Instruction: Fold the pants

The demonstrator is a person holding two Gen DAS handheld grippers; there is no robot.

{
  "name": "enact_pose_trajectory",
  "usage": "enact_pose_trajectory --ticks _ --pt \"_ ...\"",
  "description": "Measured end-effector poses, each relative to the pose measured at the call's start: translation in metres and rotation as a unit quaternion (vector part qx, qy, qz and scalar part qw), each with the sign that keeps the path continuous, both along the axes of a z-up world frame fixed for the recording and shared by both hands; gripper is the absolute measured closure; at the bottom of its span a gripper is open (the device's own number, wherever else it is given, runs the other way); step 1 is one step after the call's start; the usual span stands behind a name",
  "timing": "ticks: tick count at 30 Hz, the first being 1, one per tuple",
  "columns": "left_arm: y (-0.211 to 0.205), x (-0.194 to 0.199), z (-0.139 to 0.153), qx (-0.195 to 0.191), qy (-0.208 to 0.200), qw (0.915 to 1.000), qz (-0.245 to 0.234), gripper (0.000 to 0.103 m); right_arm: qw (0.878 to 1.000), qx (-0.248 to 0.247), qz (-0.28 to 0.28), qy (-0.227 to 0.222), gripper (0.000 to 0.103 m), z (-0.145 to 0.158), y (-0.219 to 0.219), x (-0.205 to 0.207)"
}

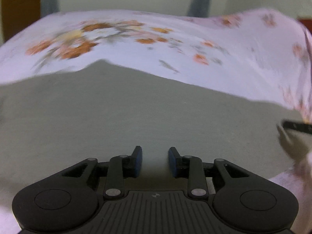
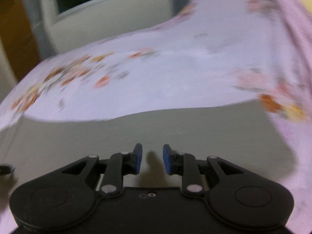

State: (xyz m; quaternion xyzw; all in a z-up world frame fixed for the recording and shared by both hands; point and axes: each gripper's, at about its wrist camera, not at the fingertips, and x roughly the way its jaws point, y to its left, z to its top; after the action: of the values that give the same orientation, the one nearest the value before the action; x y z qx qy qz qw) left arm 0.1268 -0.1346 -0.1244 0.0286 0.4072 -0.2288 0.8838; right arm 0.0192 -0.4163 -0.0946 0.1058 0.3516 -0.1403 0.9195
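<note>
Your left gripper (image 1: 155, 160) and right gripper (image 2: 152, 159): jaws apart, empty. Pale floral cotton pants (image 1: 175, 44) at twelve o'clock; fold state unclear, blurred.

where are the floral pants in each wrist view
Left wrist: the floral pants stretch across the upper half of the picture, beyond the open left gripper.
Right wrist: the pants run from the left edge up to the top right corner, beyond the open right gripper.
Shared landmark: the orange flower cluster, left of centre in both.
</note>
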Motion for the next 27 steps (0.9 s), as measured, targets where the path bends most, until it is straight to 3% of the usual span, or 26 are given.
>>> enact_pose_trajectory --ticks 1,3,6,8,11,16,21,23,24,27 --pt "-0.012 0.004 -0.003 0.007 -0.010 0.9999 -0.003 0.051 1.000 -0.013 0.013 0.012 0.080 -0.006 0.004 0.012" --pt "-0.029 0.019 -0.006 0.005 -0.012 0.9999 0.004 0.038 0.999 -0.037 0.018 0.028 0.081 -0.016 0.006 0.031" --pt "-0.049 0.042 -0.006 0.014 -0.020 0.9997 0.008 0.032 0.999 -0.030 -0.001 0.021 0.084 -0.022 -0.014 0.052" --pt "-0.057 0.056 -0.008 0.014 -0.022 0.9996 0.015 0.031 1.000 -0.006 -0.010 0.015 0.084 -0.023 -0.026 0.059" --pt "-0.062 0.059 -0.003 0.011 -0.014 0.9995 0.028 0.031 1.000 -0.013 0.002 0.018 0.084 -0.018 -0.020 0.054" --pt "-0.052 0.018 0.004 -0.007 -0.013 0.9999 0.005 0.031 1.000 -0.008 0.004 0.000 0.080 -0.007 -0.012 0.005" --pt "-0.052 -0.011 -0.007 0.030 -0.039 0.9987 -0.009 0.031 1.000 -0.011 -0.021 0.012 0.085 -0.025 -0.025 -0.029" --pt "-0.051 -0.012 0.001 0.031 -0.023 0.9992 0.004 0.031 0.999 -0.008 -0.040 0.020 0.083 -0.013 -0.027 -0.031" --pt "-0.051 -0.014 0.006 0.028 -0.018 0.9994 0.008 0.031 0.999 -0.009 -0.043 0.012 0.076 -0.006 -0.025 -0.034" --pt "-0.053 -0.032 0.010 0.023 -0.010 0.9997 0.004 0.031 0.999 -0.009 -0.043 -0.003 0.077 0.001 -0.019 -0.048"
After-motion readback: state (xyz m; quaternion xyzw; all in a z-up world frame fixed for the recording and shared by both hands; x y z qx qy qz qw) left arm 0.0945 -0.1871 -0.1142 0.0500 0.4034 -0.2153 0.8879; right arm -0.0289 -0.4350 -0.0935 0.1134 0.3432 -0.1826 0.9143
